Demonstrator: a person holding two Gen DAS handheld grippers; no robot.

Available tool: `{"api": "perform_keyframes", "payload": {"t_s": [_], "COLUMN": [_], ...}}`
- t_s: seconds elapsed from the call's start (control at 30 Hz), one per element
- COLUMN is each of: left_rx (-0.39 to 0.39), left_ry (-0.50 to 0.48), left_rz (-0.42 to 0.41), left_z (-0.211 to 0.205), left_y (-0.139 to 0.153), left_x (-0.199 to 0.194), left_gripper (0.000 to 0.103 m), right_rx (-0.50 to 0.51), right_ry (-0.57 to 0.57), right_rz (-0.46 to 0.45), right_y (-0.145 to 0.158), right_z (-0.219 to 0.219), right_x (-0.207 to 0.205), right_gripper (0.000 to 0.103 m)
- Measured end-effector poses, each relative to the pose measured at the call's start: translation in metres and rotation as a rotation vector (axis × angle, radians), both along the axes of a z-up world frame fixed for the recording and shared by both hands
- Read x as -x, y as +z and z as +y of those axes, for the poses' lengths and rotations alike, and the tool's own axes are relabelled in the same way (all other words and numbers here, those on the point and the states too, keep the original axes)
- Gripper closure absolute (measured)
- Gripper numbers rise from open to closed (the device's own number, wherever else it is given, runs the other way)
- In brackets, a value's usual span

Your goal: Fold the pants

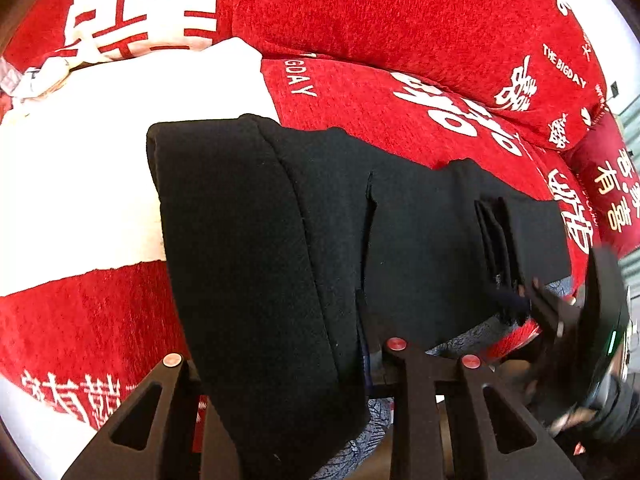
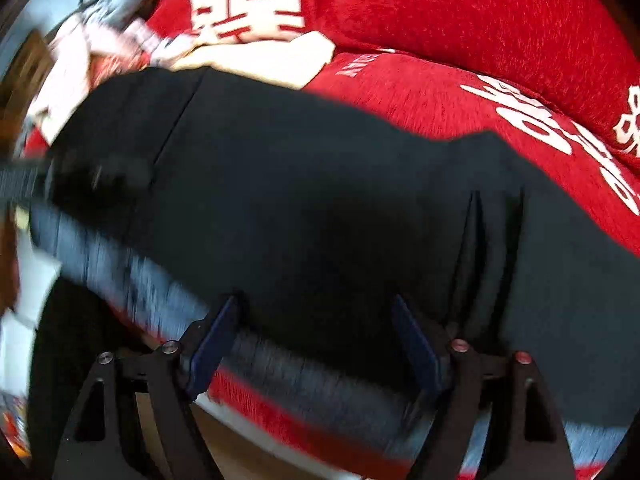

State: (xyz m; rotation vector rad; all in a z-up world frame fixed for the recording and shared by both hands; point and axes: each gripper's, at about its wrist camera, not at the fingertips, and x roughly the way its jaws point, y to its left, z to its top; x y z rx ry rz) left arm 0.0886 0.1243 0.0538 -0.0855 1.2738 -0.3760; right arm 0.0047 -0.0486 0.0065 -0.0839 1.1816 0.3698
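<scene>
Black pants [image 1: 320, 220] lie across a red sofa seat, waistband to the left, legs folded over at the right. My left gripper [image 1: 280, 360] has the pants' near edge draped between its spread fingers, which hides the tips. My right gripper [image 2: 316, 340] is open, its blue pads [image 2: 212, 344] wide apart at the pants' [image 2: 300, 200] near edge, with nothing gripped. The right gripper also shows at the right edge of the left wrist view [image 1: 560, 312], by the folded leg ends.
The sofa cover [image 1: 400, 40] is red with white characters. A white panel of it [image 1: 80, 180] lies left of the pants. A red cushion [image 1: 608, 184] sits at the far right. The sofa's front edge [image 2: 280, 412] runs just under the right gripper.
</scene>
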Motion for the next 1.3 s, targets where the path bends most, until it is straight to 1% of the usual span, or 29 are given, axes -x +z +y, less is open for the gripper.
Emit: {"api": "perform_keyframes", "payload": {"t_s": [0.07,0.1,0.13,0.2,0.27,0.3,0.33,0.37,0.43,0.5,0.6,0.63,0.7,0.8,0.87,0.93,1.0,1.03,1.07,1.1,1.13,1.17,1.23,1.3], "left_rx": [-0.019,-0.026,-0.033,-0.041,-0.06,-0.072,-0.082,-0.093,-0.111,-0.109,-0.113,-0.114,-0.111,-0.101,-0.108,-0.111,-0.111,-0.113,-0.116,-0.118,-0.121,-0.123,-0.119,-0.116], "left_ry": [0.009,0.012,0.017,0.029,0.044,0.048,0.051,0.052,0.053,0.054,0.047,0.043,0.038,0.022,0.009,-0.003,-0.013,-0.019,-0.025,-0.03,-0.034,-0.039,-0.052,-0.07], "left_rz": [-0.006,-0.011,-0.014,-0.011,-0.002,0.002,0.007,0.01,0.004,-0.001,-0.018,-0.027,-0.042,-0.068,-0.084,-0.097,-0.107,-0.113,-0.117,-0.12,-0.122,-0.125,-0.131,-0.139], "left_z": [-0.006,-0.009,-0.012,-0.017,-0.022,-0.025,-0.028,-0.031,-0.035,-0.037,-0.044,-0.047,-0.054,-0.065,-0.076,-0.086,-0.093,-0.098,-0.103,-0.108,-0.112,-0.117,-0.126,-0.135], "left_y": [0.006,0.008,0.011,0.013,0.013,0.013,0.013,0.012,0.016,0.019,0.028,0.033,0.041,0.053,0.061,0.068,0.073,0.076,0.079,0.082,0.084,0.087,0.092,0.097], "left_x": [0.002,0.003,0.005,0.005,0.004,0.004,0.004,0.004,0.006,0.008,0.012,0.014,0.017,0.021,0.023,0.025,0.026,0.027,0.027,0.027,0.027,0.027,0.027,0.029], "left_gripper": [0.074,0.074,0.074,0.075,0.075,0.075,0.075,0.075,0.075,0.075,0.075,0.075,0.075,0.075,0.075,0.075,0.075,0.075,0.075,0.075,0.075,0.075,0.075,0.075], "right_rx": [0.043,0.043,0.018,-0.035,-0.055,-0.063,-0.065,-0.049,-0.032,-0.045,0.012,0.052,0.101,0.131,0.139,0.13,0.165,0.176,0.185,0.189,0.172,0.15,0.116,0.11], "right_ry": [0.061,0.087,0.093,0.056,0.019,0.014,0.03,0.043,0.067,0.074,0.031,-0.008,-0.09,-0.237,-0.314,-0.354,-0.359,-0.348,-0.338,-0.33,-0.332,-0.345,-0.389,-0.421], "right_rz": [-0.028,-0.02,-0.009,-0.038,-0.05,-0.029,0.017,0.02,-0.015,-0.039,-0.136,-0.172,-0.214,-0.215,-0.188,-0.134,-0.068,-0.118,-0.136,-0.127,-0.12,-0.129,-0.179,-0.213], "right_y": [0.004,0.006,0.011,0.021,0.02,0.014,0.003,0.0,0.01,0.023,0.047,0.054,0.061,0.063,0.056,0.039,0.017,0.018,0.019,0.021,0.025,0.031,0.044,0.053], "right_z": [0.004,0.004,0.001,-0.008,-0.013,-0.014,-0.013,-0.012,-0.011,-0.016,-0.034,-0.046,-0.07,-0.107,-0.127,-0.138,-0.142,-0.139,-0.137,-0.137,-0.138,-0.142,-0.156,-0.167], "right_x": [0.02,0.025,0.03,0.033,0.033,0.031,0.028,0.028,0.035,0.041,0.044,0.043,0.037,0.028,0.02,0.012,0.01,0.014,0.015,0.015,0.013,0.013,0.021,0.023], "right_gripper": [0.017,0.017,0.017,0.017,0.016,0.015,0.012,0.011,0.011,0.011,0.011,0.011,0.011,0.011,0.011,0.01,0.01,0.008,0.007,0.007,0.007,0.007,0.007,0.007]}}
